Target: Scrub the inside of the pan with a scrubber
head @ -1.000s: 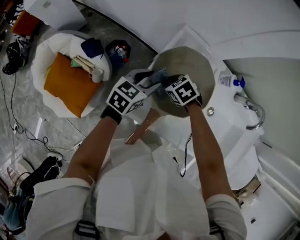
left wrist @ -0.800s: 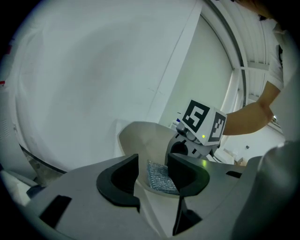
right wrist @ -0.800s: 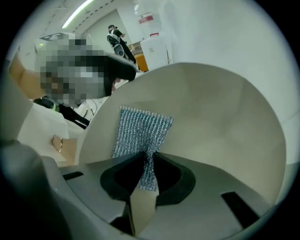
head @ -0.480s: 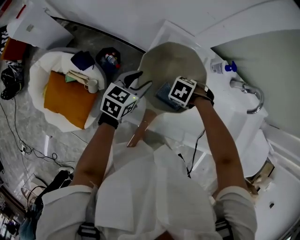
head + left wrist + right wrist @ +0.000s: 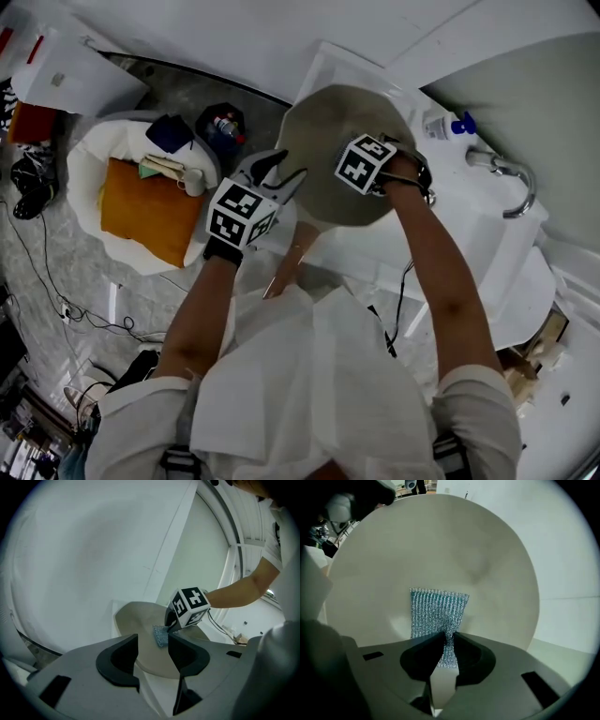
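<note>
Pale beige and round, the shallow pan [image 5: 328, 122] lies on the corner of a white counter [image 5: 469, 234] in the head view, with a curved metal tap [image 5: 511, 187] off to its right. The left gripper [image 5: 279, 172] sits at the pan's left rim. The right gripper [image 5: 361, 169] is over the pan's inside, and its marker cube hides what it carries.

In the left gripper view the dark jaws stand well apart with nothing pinched between them. The pan [image 5: 136, 620] lies just beyond the gap, and on it a blue-green mesh scrubber [image 5: 160, 635] sits under the other gripper.

In the right gripper view the jaws are drawn narrow and clamp the lower edge of the scrubber [image 5: 438, 609]. The scrubber is spread flat against the pan's inner face [image 5: 440, 545], near its middle.
</note>
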{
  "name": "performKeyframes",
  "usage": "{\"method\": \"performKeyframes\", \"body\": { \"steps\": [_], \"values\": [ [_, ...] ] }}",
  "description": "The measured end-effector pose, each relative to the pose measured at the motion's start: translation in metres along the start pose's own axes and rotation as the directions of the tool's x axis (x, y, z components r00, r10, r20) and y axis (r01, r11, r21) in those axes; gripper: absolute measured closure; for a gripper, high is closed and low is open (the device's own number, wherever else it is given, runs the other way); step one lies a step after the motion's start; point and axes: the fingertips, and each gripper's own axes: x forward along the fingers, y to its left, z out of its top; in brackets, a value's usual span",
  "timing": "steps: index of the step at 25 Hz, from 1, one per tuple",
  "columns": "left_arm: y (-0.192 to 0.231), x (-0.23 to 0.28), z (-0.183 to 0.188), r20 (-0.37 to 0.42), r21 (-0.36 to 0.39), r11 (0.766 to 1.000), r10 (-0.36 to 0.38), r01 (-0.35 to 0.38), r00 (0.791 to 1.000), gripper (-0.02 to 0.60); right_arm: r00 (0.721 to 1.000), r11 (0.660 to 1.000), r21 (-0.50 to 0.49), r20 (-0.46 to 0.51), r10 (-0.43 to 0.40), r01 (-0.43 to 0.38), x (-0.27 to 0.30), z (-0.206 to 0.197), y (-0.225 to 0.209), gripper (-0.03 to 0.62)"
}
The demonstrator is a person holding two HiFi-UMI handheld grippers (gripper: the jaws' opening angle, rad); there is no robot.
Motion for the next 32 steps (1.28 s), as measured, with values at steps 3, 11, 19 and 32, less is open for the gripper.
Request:
{"method": "performKeyframes", "body": {
  "steps": [3,11,19,32],
  "values": [
    [0.000,0.001,0.001,-0.002,0.004,1.000,-0.003,0.003,1.000,0.373,0.998,0.997,0.060,0.035,-0.049,0.047,-0.001,0.007,-0.019,0.525],
    [-0.004,0.004,0.001,-0.005,0.007,1.000,-0.014,0.014,1.000,0.373,0.967,0.973,0.214,0.219,-0.131,0.083,-0.010,0.036,-0.041,0.525],
    [-0.006,0.004,-0.001,-0.005,0.010,1.000,-0.013,0.013,1.000,0.373,0.908,0.943,0.329,0.407,-0.100,-0.044,-0.025,0.069,-0.031,0.526],
    [-0.003,-0.002,0.001,0.000,0.020,1.000,-0.007,0.007,1.000,0.373,0.717,0.850,0.491,0.661,-0.219,-0.193,-0.075,0.066,-0.003,0.378]
  ]
}}
